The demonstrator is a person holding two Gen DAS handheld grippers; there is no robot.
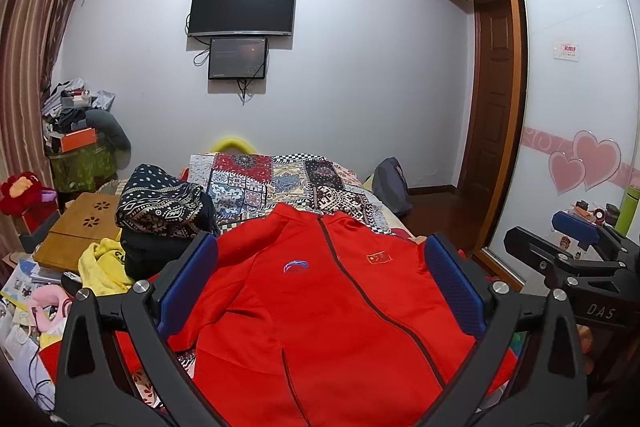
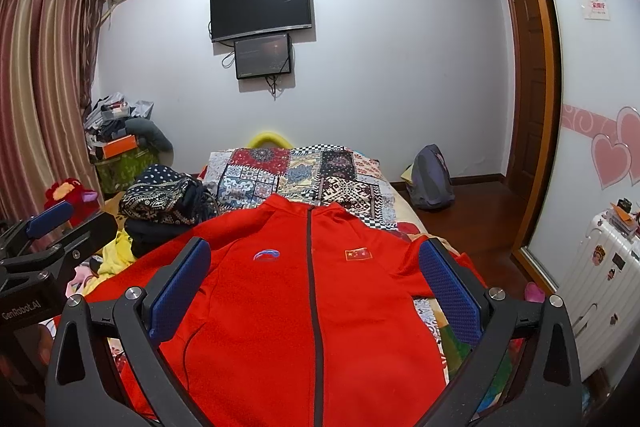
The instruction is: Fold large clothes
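Spread tongs (image 1: pixel 320 291) hover over red jacket (image 2: pixel 304 307) on bed (image 2: pixel 320 171).

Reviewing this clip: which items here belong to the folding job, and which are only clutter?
Part of the job:
red jacket, spread flat, zip up
left tongs, open, holding nothing
right tongs, open, holding nothing

Just lying about:
patterned quilt
pile of dark clothes
yellow garment
backpack
television
white suitcase
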